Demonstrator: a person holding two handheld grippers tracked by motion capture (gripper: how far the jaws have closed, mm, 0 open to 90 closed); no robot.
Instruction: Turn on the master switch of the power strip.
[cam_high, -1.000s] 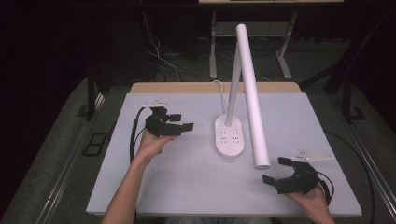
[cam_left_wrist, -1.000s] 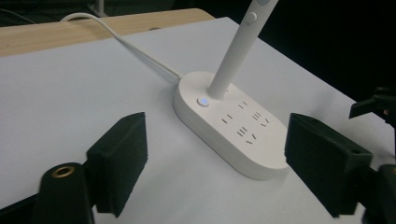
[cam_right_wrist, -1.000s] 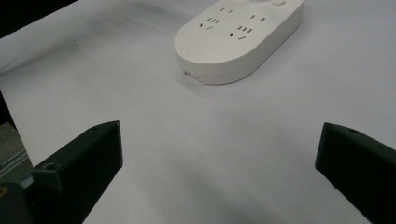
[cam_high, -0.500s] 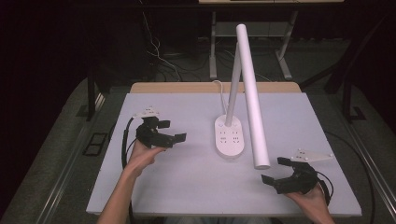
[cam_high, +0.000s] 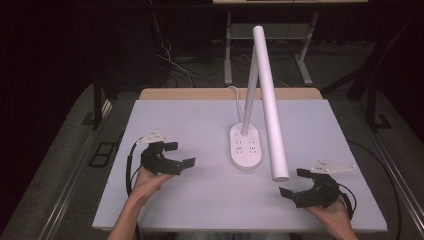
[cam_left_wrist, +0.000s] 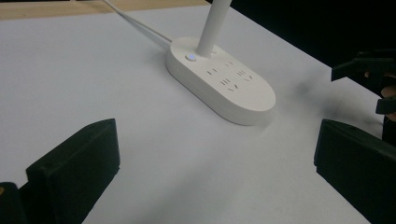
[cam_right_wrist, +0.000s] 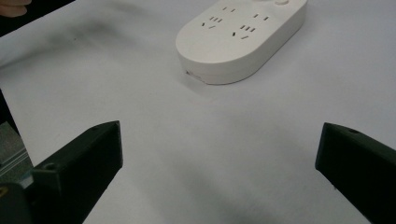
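— What sits on the table (cam_high: 200, 125) besides the two grippers?

— One white desk lamp; its oval base (cam_high: 246, 146) lies a little right of the table's middle, with rows of socket slots moulded into its top and a small round button (cam_left_wrist: 190, 57) at the foot of the stem; the stem rises from the far end of the base, and the long tube head (cam_high: 269, 100) slopes down toward the near right, its end hanging over the table between the base and the right gripper (cam_high: 295, 182); a white cable (cam_left_wrist: 135, 22) runs from the base to the far edge.

— And the grippers themselves?

— The left gripper (cam_high: 180, 154) is held at the near left, jaws spread wide and grasping nothing, aimed toward the base but well apart from it; the right gripper is at the near right corner, jaws likewise spread and bare, also well apart from the base; in the left gripper view the other gripper's black jaws show at the far right edge, cut off.

— Any lettering?

— None I can read; a faint mark on the base's near rim in the right gripper view is too small to make out.

— What is unclear?

— Beyond the table it is dark; metal legs and loose cables on the floor are dim.
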